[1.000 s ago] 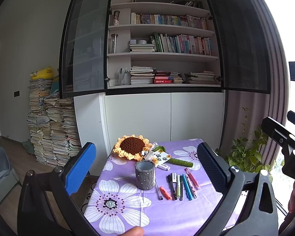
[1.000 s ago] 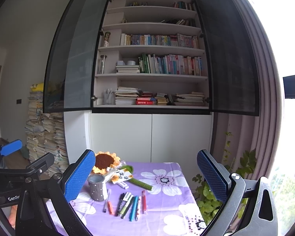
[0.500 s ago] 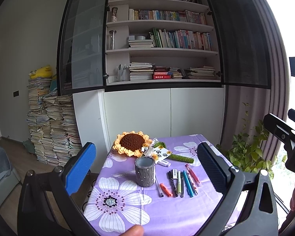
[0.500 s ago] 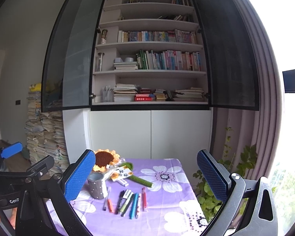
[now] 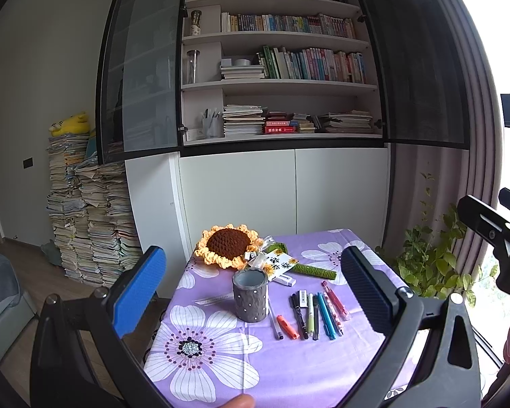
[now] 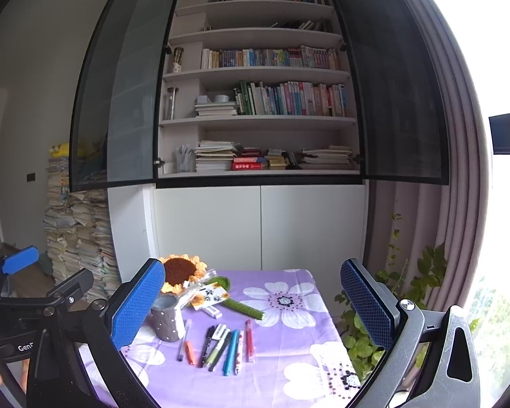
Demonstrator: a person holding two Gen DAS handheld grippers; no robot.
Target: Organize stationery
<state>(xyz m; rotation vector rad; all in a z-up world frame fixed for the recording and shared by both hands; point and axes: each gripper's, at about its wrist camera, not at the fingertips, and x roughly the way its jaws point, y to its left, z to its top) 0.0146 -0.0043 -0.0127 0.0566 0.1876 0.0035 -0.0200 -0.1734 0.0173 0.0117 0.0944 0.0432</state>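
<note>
Purple floral tablecloth [image 5: 221, 357] fills the lower frame; we hold our left gripper [image 5: 255, 292] and right gripper [image 6: 251, 299] above it, level, jaws wide, empty.

left gripper [image 5: 255, 282], jaws spread wide and empty, framing a table with a purple floral cloth [image 5: 221, 350]. between the jaws stands an upright grey pen holder [image 5: 250, 295]; just right of it, toward the black-padded finger, lies a row of pens [image 5: 309, 311], with a crocheted sunflower [image 5: 228, 245] and a printed card [image 5: 279, 262] beyond the holder. the right gripper [image 5: 493, 234] enters at the far right edge, outside the black-padded finger; its opening cannot be judged here.
</note>
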